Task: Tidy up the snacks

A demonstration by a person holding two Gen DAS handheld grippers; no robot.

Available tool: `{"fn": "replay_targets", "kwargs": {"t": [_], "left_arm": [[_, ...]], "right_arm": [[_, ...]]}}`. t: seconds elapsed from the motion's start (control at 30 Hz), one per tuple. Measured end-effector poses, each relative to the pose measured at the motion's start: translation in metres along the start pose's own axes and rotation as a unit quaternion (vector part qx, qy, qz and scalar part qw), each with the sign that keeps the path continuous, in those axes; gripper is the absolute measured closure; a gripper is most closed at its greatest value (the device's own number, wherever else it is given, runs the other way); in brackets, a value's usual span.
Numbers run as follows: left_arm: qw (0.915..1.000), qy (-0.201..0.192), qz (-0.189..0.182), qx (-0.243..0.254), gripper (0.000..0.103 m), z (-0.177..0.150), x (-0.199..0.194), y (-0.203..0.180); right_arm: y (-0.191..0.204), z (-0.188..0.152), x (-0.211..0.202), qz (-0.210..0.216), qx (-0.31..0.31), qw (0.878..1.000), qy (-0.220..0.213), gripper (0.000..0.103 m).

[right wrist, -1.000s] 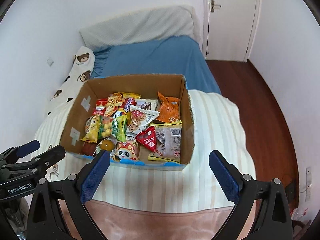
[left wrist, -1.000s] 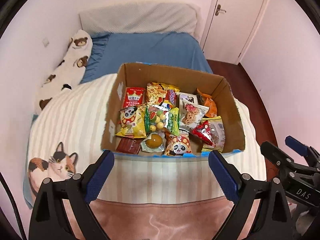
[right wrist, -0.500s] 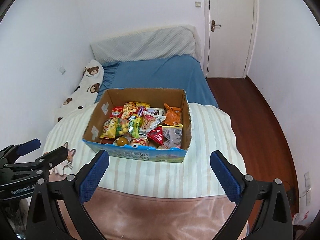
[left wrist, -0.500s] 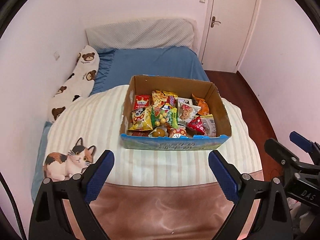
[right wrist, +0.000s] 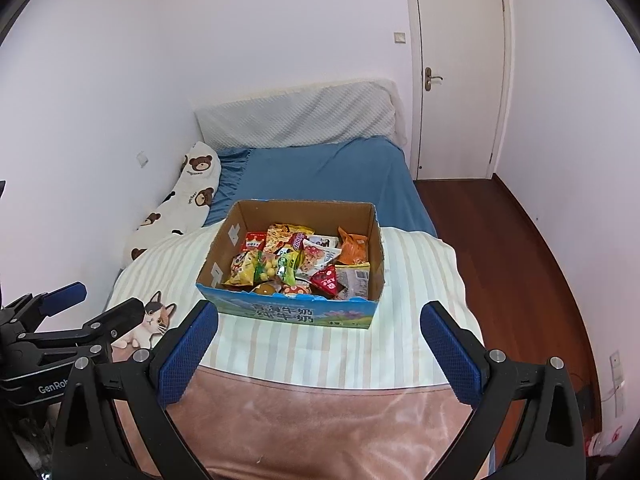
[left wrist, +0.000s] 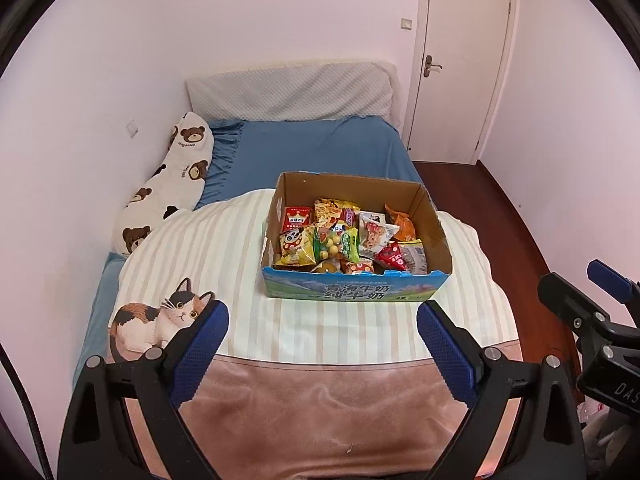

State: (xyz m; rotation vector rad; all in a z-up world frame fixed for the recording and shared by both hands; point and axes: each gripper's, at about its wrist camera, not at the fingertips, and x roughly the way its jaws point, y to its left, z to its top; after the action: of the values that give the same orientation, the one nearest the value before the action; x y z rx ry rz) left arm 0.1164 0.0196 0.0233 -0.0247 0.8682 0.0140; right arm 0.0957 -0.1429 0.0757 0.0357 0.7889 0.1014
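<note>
An open cardboard box with a blue printed front stands on the striped blanket and holds several bright snack packets. My left gripper hovers well in front of the box, open, nothing between its blue pads. My right gripper is likewise back from the box, open and empty. Each gripper shows at the edge of the other's view: the right one, the left one.
The bed has a striped blanket with a cat print, a pink cover at the near end, a blue sheet, a bear-print pillow by the left wall and a grey headboard cushion. A wooden floor and white door lie right.
Both grippers have pulled back and risen away from the box, so it looks smaller and farther and its blue front now shows. Jaws stayed wide.
</note>
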Motion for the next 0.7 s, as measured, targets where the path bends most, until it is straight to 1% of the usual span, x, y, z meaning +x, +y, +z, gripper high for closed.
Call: {"fn": "replay_targets", "kwargs": {"t": [0.1,0.37,0.4,0.47,0.7], "left_arm": [[1.0000,-0.005,0.007,0.002,0.006,-0.001,-0.003,-0.001],[1.0000,0.001,0.009,0.002,0.006,-0.002,0.003,-0.003],[1.0000,0.003,0.007,0.005,0.006,-0.002,0.005,-0.003],[0.9999,0.008,0.011,0.008,0.000,0.000,0.013,-0.005],[0.9996,0.005,0.028,0.008,0.000,0.008,0.034,-0.008]], "right_arm": [[0.001,-0.001,-0.004,-0.002,-0.004,1.000,-0.003,0.000],[-0.001,0.001,-0.006,-0.007,0.002,1.000,0.001,0.000],[-0.003,0.001,-0.004,-0.009,0.002,1.000,0.002,0.000],[-0.005,0.003,0.003,-0.008,0.004,1.000,0.005,0.000],[-0.017,0.005,0.032,-0.023,0.014,0.999,0.017,0.000]]}}
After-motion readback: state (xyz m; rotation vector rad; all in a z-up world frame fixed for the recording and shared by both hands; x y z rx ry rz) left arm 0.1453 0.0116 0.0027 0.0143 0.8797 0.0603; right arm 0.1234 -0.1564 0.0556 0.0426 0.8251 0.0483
